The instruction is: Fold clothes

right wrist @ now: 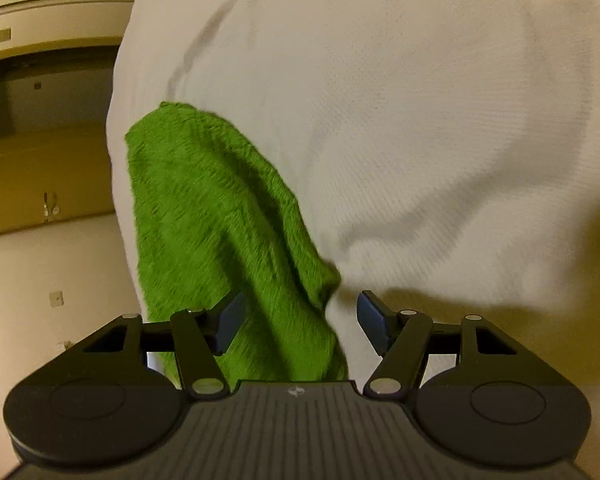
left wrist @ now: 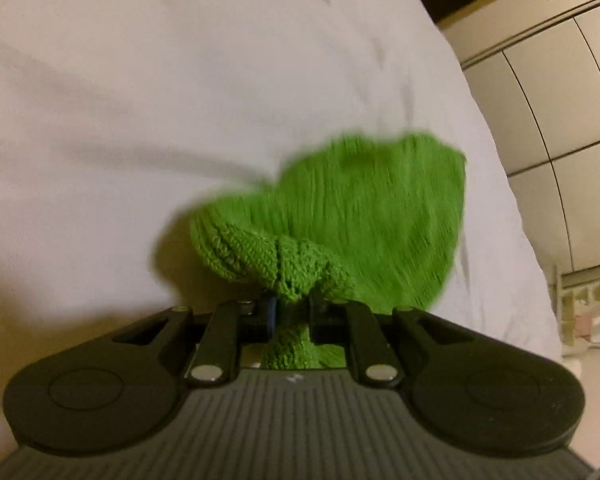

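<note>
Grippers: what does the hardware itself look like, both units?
Both look identical. Left gripper and right gripper: matte black bodies, ribbed dark-grey centre plate with a small white logo, round embossed discs on each side, black linkage bars on silver rivets. Fingers carry dark blue pads. No cables or sleeves visible.

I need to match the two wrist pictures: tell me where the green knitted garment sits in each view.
Left wrist: green knitted garment centre-right, bunched between the shut left hand-held gripper.
Right wrist: it hangs left of centre, passing between the open right hand-held gripper.
Shared landmark: the white bed sheet behind it.
</note>
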{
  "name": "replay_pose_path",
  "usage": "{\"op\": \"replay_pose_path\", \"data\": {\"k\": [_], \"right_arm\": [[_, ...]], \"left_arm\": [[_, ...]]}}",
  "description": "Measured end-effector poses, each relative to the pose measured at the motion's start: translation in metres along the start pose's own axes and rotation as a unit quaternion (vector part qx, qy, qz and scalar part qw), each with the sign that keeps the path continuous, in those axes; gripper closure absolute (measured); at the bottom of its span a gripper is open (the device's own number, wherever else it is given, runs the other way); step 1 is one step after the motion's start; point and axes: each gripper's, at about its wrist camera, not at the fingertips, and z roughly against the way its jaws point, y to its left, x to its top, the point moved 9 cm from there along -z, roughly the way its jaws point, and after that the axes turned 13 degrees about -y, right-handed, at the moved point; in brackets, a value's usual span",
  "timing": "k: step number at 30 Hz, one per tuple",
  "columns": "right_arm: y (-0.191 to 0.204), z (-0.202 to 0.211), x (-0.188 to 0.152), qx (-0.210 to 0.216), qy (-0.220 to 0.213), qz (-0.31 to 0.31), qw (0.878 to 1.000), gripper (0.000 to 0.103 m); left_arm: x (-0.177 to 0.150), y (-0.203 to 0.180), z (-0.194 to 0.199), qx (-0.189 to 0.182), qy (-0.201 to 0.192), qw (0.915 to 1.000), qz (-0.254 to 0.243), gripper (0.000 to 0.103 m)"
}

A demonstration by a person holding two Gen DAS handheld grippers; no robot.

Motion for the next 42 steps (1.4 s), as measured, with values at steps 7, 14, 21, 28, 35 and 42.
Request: {"op": "replay_pose_path", "data": {"k": [7, 14, 21, 28, 35, 42], "right_arm": [[0.014, -0.05, -0.008, -0.013, 0.004, 0.104, 0.994, 0.045], [0.017, -0.052, -0.01, -0.024, 0.034, 0.144, 0.989, 0.065], [0.011, -0.048, -0.005, -0.011, 0.021, 0.16, 0.987, 0.053], [0.035, -0.041, -0.021, 0.012, 0.049, 0.176, 0.983, 0.095], [0.097, 0.115, 0.0, 0.168, -0.01, 0.052, 0.984, 0.095], [0.208, 0.253, 0.064, 0.285, -0.119, 0.084, 0.947, 0.095]], "left_arm": [[-0.01, 0.021, -0.039, 0.024, 0.054, 0.9977, -0.032, 0.056], [-0.028, 0.036, -0.034, 0.017, 0.053, 0.9981, 0.025, 0.056], [-0.029, 0.034, -0.047, 0.003, 0.044, 0.9989, 0.018, 0.046], [-0.006, -0.001, -0.027, -0.048, 0.047, 0.9971, -0.037, 0.094], [0.074, -0.099, 0.055, -0.16, -0.014, 0.9785, -0.129, 0.094], [0.146, -0.271, 0.104, -0.282, -0.071, 0.9197, -0.264, 0.094]]}}
